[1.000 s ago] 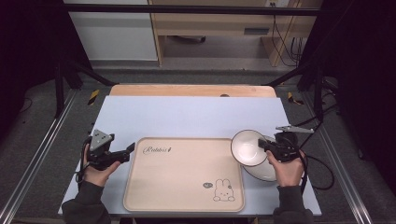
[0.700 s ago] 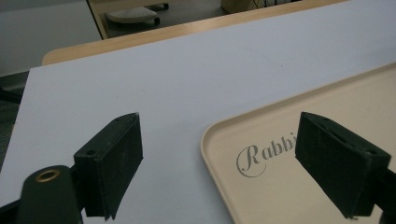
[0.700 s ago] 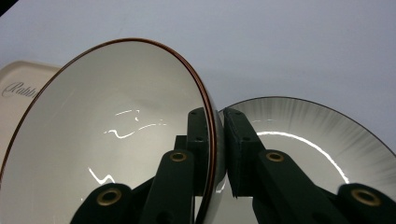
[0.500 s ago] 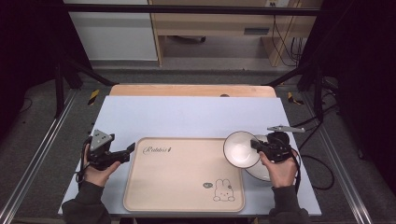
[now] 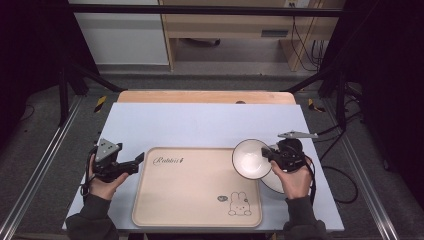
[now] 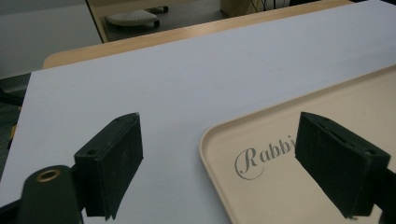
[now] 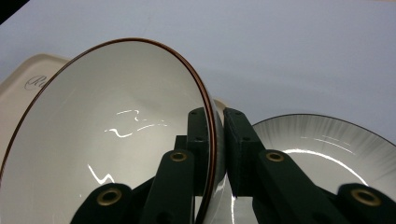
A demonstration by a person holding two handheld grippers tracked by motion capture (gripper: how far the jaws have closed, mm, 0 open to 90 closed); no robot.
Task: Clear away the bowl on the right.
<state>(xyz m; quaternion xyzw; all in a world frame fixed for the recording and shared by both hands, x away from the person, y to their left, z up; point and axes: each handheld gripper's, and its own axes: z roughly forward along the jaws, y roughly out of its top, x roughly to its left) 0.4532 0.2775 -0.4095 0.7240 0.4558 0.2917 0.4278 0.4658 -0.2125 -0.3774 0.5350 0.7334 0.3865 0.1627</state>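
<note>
Bowl (image 5: 251, 158), white with a thin brown rim, is pinched at its rim between the narrow fingers (image 7: 198, 140) of the right gripper (image 5: 274, 154) and held tilted, its mouth turned toward the beige tray (image 5: 190, 210). Since a second ago it has travelled leftward, from beside the tray to over the tray's upper right corner. Just behind it on the counter (image 5: 200, 120) lies a plate (image 7: 322, 144) with a dark rim, now more exposed near the right hand (image 5: 292, 175). The left gripper (image 5: 131, 161) has stayed where it was at the tray's upper left corner, its fingers (image 6: 112, 154) spread wide and holding nothing, straddling the tray's edge beside the "Rabbit" lettering (image 6: 261, 156)
</note>
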